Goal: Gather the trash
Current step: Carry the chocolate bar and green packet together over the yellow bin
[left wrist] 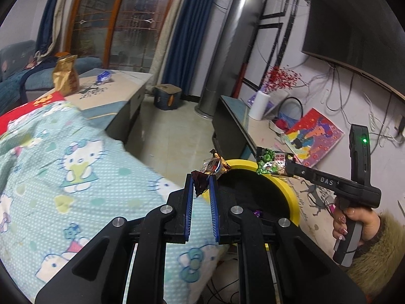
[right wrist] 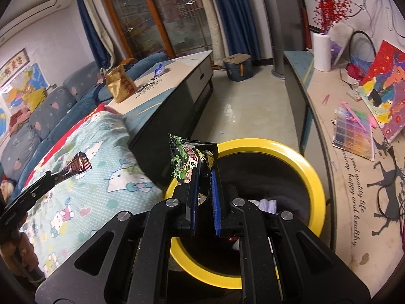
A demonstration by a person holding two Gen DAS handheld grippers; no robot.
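My left gripper [left wrist: 201,181] is shut on a dark brown candy wrapper [left wrist: 214,171], held at the near left rim of the yellow-rimmed trash bin [left wrist: 293,195]. My right gripper [right wrist: 204,174] is shut on a green snack packet [right wrist: 188,158], held over the bin's left rim [right wrist: 311,167]. The right gripper with its green packet [left wrist: 272,163] also shows in the left wrist view, over the bin's far rim. The left gripper with the brown wrapper [right wrist: 76,167] shows at the left of the right wrist view, above the blanket. The bin has a black liner and some trash inside.
A Hello Kitty blanket [left wrist: 63,164] lies left of the bin. A coffee table [right wrist: 174,76] carries a gold snack bag [right wrist: 120,84] and a blue wrapper [right wrist: 159,70]. A low TV cabinet [right wrist: 354,177] with paintings and a paper roll [right wrist: 322,52] stands at the right. Tiled floor lies between.
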